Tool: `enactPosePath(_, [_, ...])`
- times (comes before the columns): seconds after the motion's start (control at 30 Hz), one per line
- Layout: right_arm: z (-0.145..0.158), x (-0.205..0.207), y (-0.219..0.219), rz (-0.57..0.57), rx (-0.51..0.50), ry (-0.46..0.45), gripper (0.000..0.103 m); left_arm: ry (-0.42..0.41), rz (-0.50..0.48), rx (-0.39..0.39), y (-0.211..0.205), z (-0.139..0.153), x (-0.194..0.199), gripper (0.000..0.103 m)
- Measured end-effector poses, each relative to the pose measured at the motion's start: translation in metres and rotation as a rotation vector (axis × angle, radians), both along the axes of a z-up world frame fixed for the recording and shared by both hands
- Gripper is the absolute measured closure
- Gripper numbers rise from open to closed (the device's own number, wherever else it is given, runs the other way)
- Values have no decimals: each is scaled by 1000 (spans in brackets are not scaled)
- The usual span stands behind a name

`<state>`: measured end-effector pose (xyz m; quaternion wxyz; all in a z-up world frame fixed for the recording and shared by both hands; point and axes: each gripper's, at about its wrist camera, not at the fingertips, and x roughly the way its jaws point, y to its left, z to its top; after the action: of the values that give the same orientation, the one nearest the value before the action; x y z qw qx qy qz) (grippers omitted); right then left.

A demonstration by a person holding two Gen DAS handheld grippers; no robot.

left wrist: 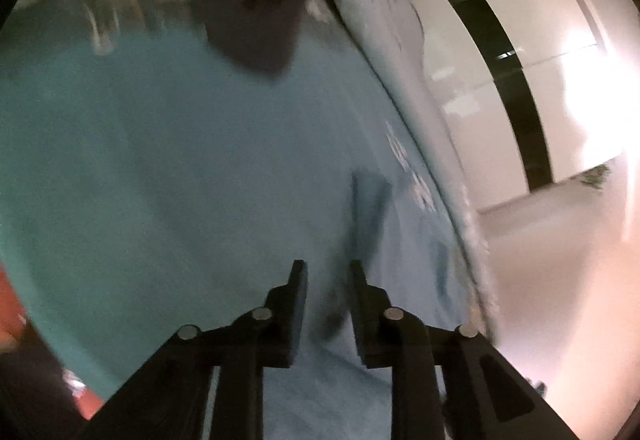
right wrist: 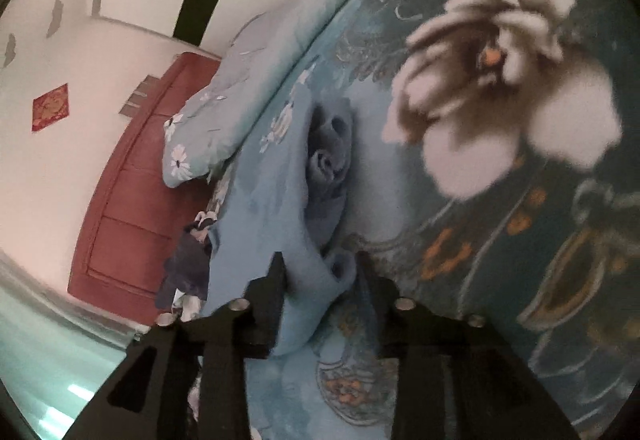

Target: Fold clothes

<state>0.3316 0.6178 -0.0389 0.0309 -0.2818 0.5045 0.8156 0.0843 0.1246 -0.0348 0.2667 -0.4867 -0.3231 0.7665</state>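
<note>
The light blue garment (right wrist: 280, 224) is lying rumpled on the bed (right wrist: 500, 248), its long axis running straight ahead of the right tongs (right wrist: 320, 260) toward the floral pillow (right wrist: 216, 120). Its near end is being straddled by those tongs, whose fingers are standing apart; cloth is resting against the left finger, but no pinch is shown. A dark garment (right wrist: 186, 268) is being seen left of these tongs, at the bed's edge.

The left tongs (left wrist: 329, 268) are being held released over blue cloth (left wrist: 420, 252) beside a teal spread (left wrist: 160, 160), with a dark grey piece (left wrist: 252, 0) lying far ahead. The right tongs are judged the nearer. Whether folding is underway cannot be told.
</note>
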Motion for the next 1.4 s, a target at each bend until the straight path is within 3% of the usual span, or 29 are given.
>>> enactPosePath(0.1, [4, -5, 13, 17, 60, -21, 62, 65, -82, -21, 25, 24, -6, 75])
enactPosePath(0.2, [5, -25, 24, 47, 50, -15, 55, 112, -267, -37, 91, 39, -2, 66])
enactPosePath(0.3, [2, -46, 31, 65, 39, -17, 55, 118, -430, -62, 151, 37, 13, 65])
enactPosePath(0.47, [0, -64, 33, 95, 11, -10, 55, 73, -539, -178, 213, 8, 29, 66])
enactPosePath(0.57, [-1, -71, 30, 115, 25, -31, 57, 77, -536, -206, 215, -2, 32, 66])
enactPosePath(0.73, [-4, -81, 27, 146, 28, -48, 82, 83, -511, -225, 214, 8, 42, 66])
enactPosePath(0.83, [-2, -82, 26, 145, 30, -68, 86, 167, -508, -284, 212, 18, 59, 66])
enactPosePath(0.97, [12, -86, 20, 143, 84, -101, 87, 81, -547, -233, 207, -6, 70, 66])
enactPosePath(1.27, [74, -102, -12, 163, 224, -138, 88, 93, -343, -68, 105, 9, 45, 66])
enactPosePath(1.4, [116, -127, -52, 217, 369, -165, 88, 89, -219, 5, 51, 13, 30, 66])
